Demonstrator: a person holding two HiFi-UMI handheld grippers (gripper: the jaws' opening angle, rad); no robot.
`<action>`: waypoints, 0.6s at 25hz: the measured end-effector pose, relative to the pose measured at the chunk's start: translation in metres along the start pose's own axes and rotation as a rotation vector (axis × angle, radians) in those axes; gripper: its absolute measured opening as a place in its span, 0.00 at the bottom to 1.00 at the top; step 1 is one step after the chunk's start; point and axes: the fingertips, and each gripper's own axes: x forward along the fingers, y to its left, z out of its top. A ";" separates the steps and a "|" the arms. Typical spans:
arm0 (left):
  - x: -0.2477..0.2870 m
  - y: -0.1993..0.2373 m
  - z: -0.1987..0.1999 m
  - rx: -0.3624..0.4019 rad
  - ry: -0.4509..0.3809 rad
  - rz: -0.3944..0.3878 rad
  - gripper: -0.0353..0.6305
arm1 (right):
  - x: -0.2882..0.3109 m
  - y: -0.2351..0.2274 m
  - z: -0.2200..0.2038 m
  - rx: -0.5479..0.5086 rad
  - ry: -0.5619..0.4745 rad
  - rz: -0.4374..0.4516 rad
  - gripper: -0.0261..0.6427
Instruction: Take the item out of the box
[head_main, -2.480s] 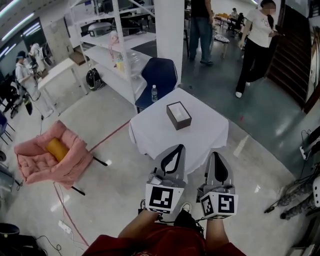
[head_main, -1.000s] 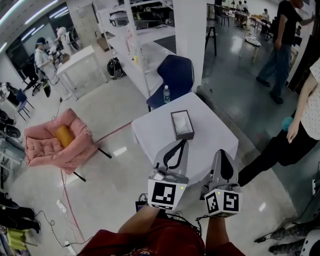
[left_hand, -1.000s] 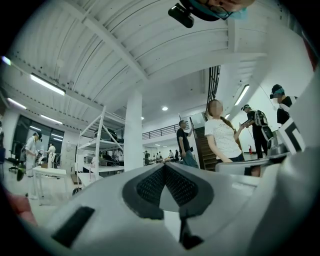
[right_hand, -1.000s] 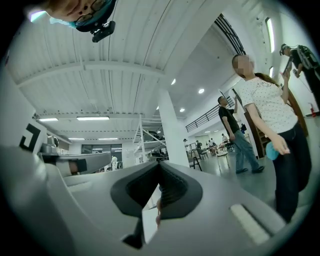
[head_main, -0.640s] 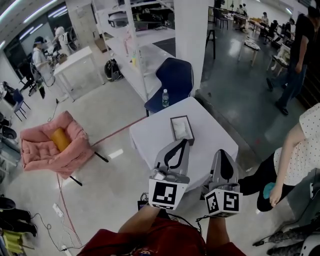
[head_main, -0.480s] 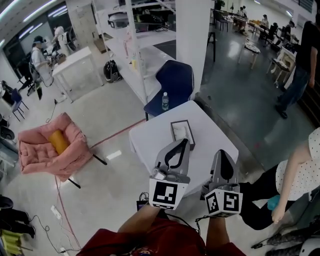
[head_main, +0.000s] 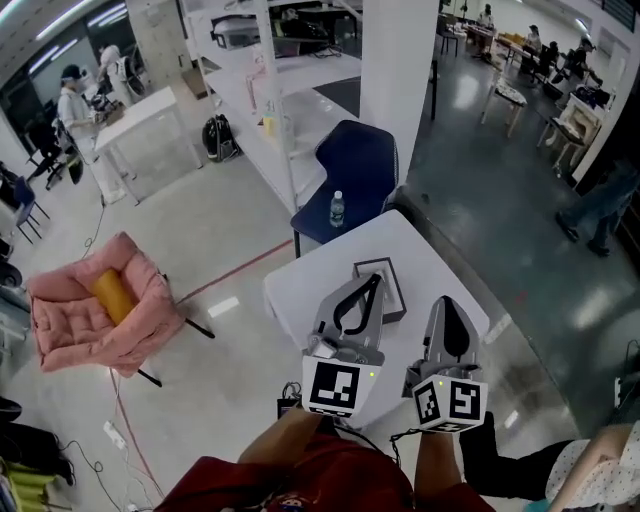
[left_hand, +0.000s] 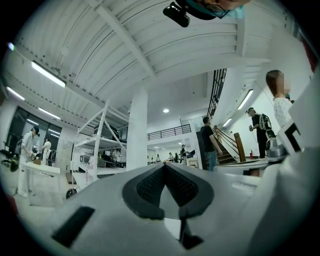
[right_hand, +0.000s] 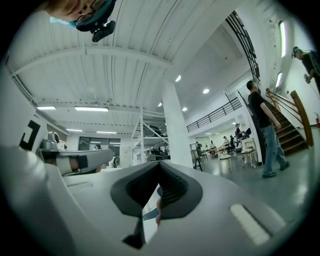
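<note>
A dark open box (head_main: 393, 292) with a white inside lies on the white-clothed table (head_main: 300, 290) in the head view. My left gripper (head_main: 374, 280) is held level in front of me, its jaws shut with nothing in them, and its tip overlaps the box's left side in the picture. My right gripper (head_main: 444, 302) is beside it, to the right of the box, also shut and empty. In the left gripper view the left gripper (left_hand: 164, 165) points out over the room. In the right gripper view the right gripper (right_hand: 160, 163) does the same. Neither view shows the box.
A blue chair (head_main: 358, 170) and a water bottle (head_main: 337, 208) stand behind the table, next to a white pillar (head_main: 398, 70) and white shelving (head_main: 270, 70). A pink cushioned seat (head_main: 90, 320) with an orange roll (head_main: 110, 290) is at left. A person (head_main: 560, 470) is at bottom right.
Both grippers have moved toward the table together, still shut. The box now sits right at the left gripper's tip. The person at right has slid to the bottom right corner.
</note>
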 end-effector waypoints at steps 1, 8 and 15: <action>0.003 0.009 -0.004 -0.014 0.008 -0.003 0.06 | 0.009 0.005 -0.002 -0.006 0.002 -0.001 0.04; 0.030 0.067 -0.014 -0.021 -0.009 -0.035 0.06 | 0.062 0.031 -0.012 -0.038 0.024 -0.040 0.04; 0.058 0.098 -0.027 -0.055 -0.003 -0.087 0.06 | 0.103 0.041 -0.021 -0.065 0.053 -0.079 0.04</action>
